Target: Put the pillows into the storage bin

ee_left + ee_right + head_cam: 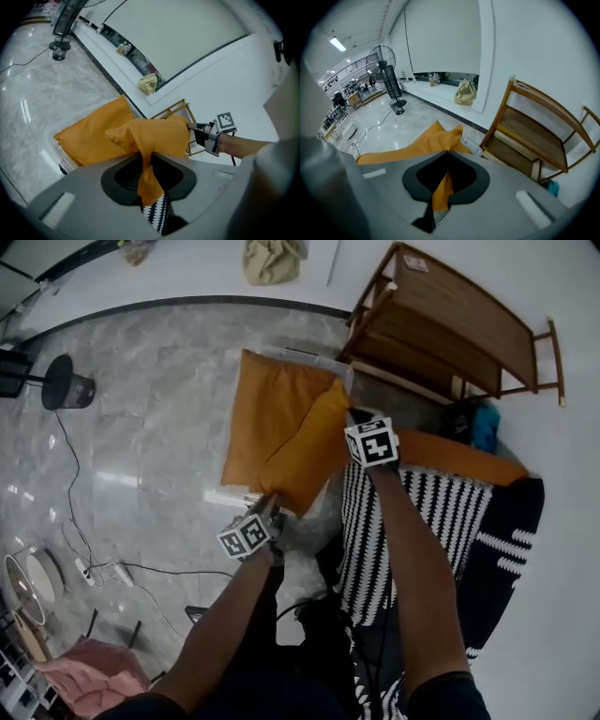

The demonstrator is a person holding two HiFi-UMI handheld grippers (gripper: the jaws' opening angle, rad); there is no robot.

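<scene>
Left gripper (273, 506) is clamped on one corner of an orange pillow (305, 460); its own view shows the fabric bunched and pinched between nearly closed jaws, with a flap hanging out below them. Right gripper (352, 415) is closed tight on the opposite upper corner of the same pillow, a fold of orange cloth squeezed in the slit between its jaws. Held by these two corners, the pillow hangs tilted between the grippers, its right corner farther from the person than the left one. It overlaps the near right part of a second pillow (267, 413), also orange, which lies flat on the clear bin (314, 359); the bin's rim shows along that pillow's far edge. Just right of the bin stands a wooden shelf (459, 320). A black-and-white striped cloth (422, 512) lies under the right arm. A black fan (66, 382) stands on the marble floor, well apart to the left.
</scene>
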